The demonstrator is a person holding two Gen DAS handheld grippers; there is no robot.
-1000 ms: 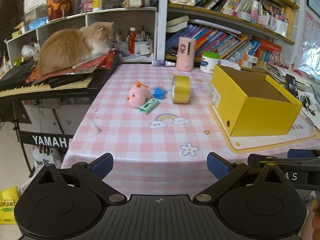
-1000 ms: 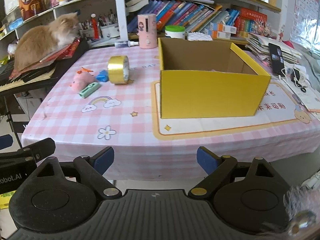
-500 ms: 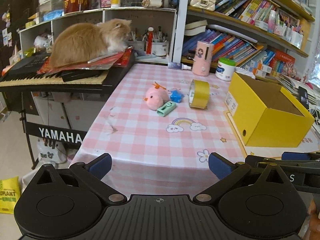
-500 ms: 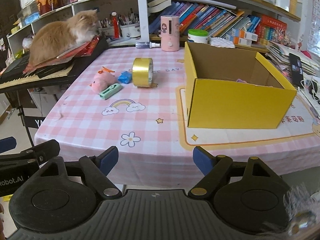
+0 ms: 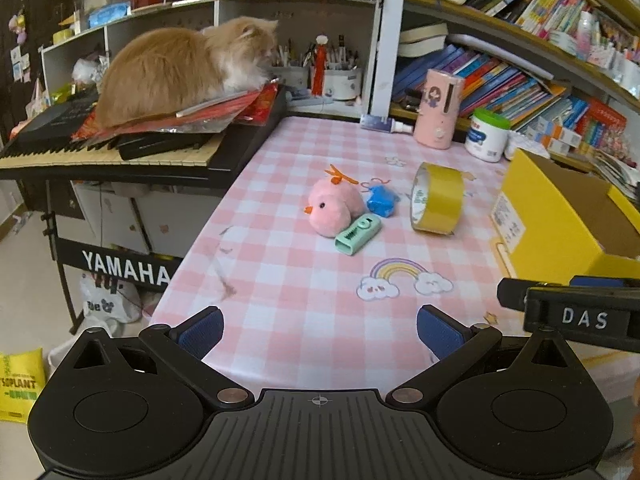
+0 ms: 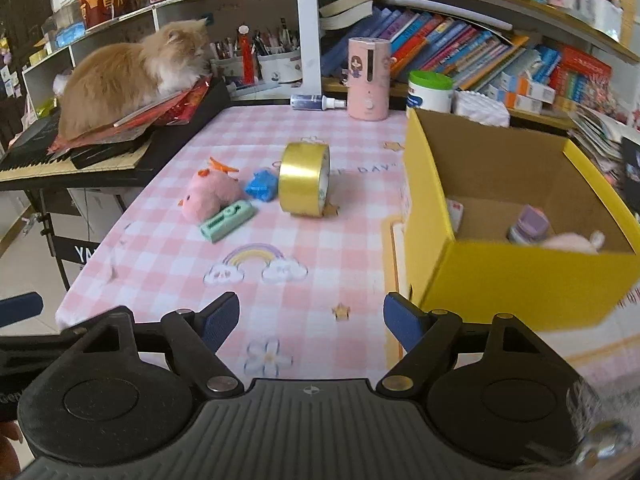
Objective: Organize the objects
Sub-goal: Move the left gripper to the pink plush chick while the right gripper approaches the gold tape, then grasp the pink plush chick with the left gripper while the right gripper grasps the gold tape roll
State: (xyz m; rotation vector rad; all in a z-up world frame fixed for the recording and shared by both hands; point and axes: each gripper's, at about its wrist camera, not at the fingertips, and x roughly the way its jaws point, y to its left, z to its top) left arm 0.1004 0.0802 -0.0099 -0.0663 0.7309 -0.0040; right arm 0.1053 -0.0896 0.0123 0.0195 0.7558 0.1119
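Observation:
On the pink checked tablecloth (image 5: 304,280) lie a pink plush chick (image 5: 334,210) (image 6: 212,194), a mint green stapler (image 5: 357,234) (image 6: 227,221), a small blue toy (image 5: 382,201) (image 6: 261,185) and a gold tape roll (image 5: 438,198) (image 6: 304,185) standing on edge. A yellow cardboard box (image 5: 560,224) (image 6: 520,280) sits to the right, holding a purple item (image 6: 528,229) and a pink plush (image 6: 572,242). My left gripper (image 5: 319,330) is open over the near table edge, well short of the toys. My right gripper (image 6: 312,318) holds nothing and its jaws are closing.
An orange cat (image 5: 180,68) lies on red papers atop a keyboard piano (image 5: 120,152) at the left. A pink dispenser (image 5: 438,114), a white jar (image 5: 486,134) and a spray bottle (image 5: 384,125) stand at the table's back edge, under bookshelves (image 5: 520,72).
Both grippers have moved in over the table toward the toys, which look larger and nearer. The right gripper's jaws have narrowed a little. Objects on the table have not moved.

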